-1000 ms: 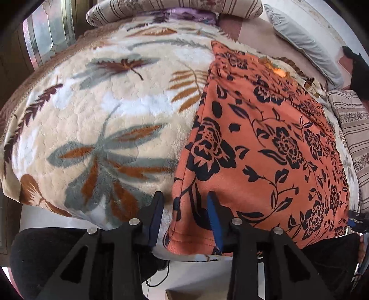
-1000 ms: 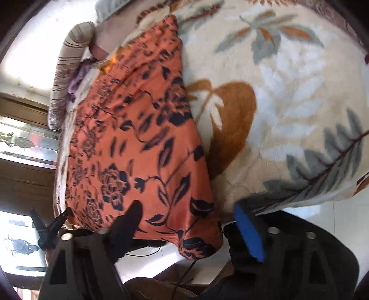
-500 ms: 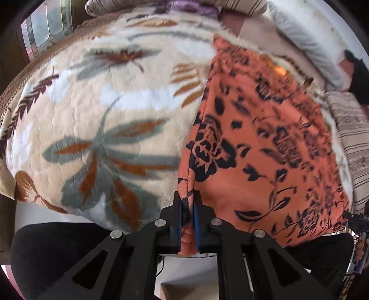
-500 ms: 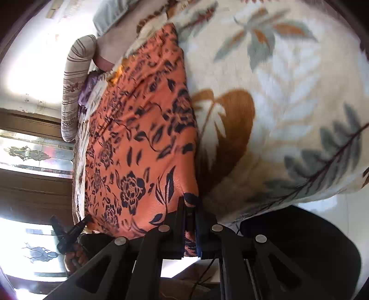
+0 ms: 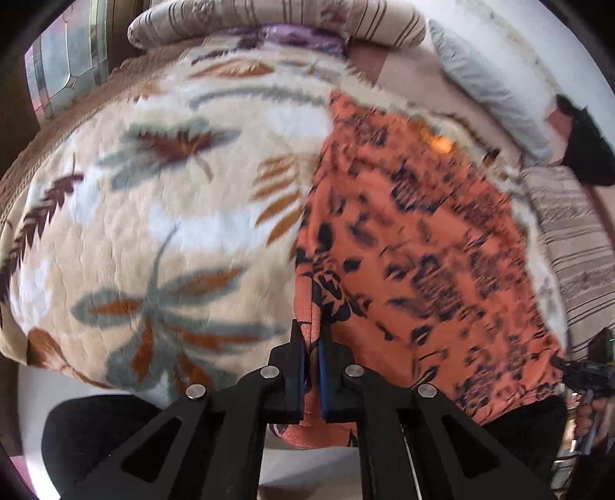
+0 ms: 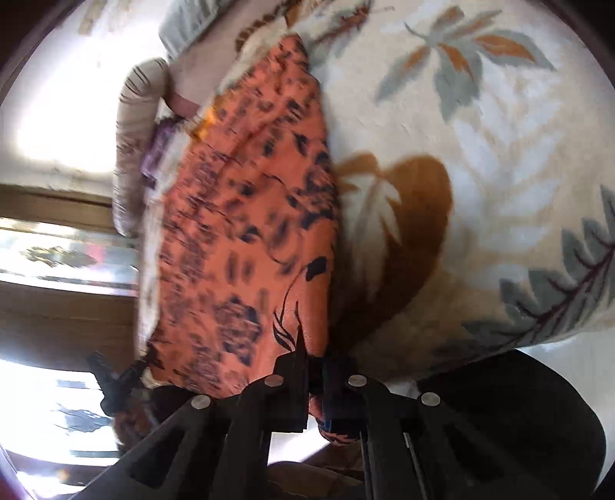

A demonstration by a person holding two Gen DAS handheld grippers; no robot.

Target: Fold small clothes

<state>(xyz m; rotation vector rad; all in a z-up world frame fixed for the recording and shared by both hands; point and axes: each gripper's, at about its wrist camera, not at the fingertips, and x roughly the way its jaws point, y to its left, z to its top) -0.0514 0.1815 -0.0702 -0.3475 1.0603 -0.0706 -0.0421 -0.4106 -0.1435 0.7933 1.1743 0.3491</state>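
An orange garment with a black flower print (image 5: 415, 246) lies flat on a cream leaf-patterned blanket (image 5: 161, 215) on a bed. My left gripper (image 5: 312, 338) is shut on the garment's near left corner. My right gripper (image 6: 316, 361) is shut on the garment (image 6: 250, 230) at its near right corner. Both corners hang at the bed's near edge. The right gripper also shows at the far right of the left wrist view (image 5: 584, 377), and the left one at the lower left of the right wrist view (image 6: 111, 380).
Striped bolsters (image 5: 276, 15) and a grey pillow (image 5: 492, 84) lie at the bed's far side. A striped cushion (image 5: 576, 238) lies right of the garment. A black rounded object (image 6: 511, 423) sits below the bed edge. A window (image 6: 50, 261) is beyond the bed.
Both grippers closed on the garment's near corners between one second and half a second ago. Since then they have lifted the edge a little and the view is blurred by motion.
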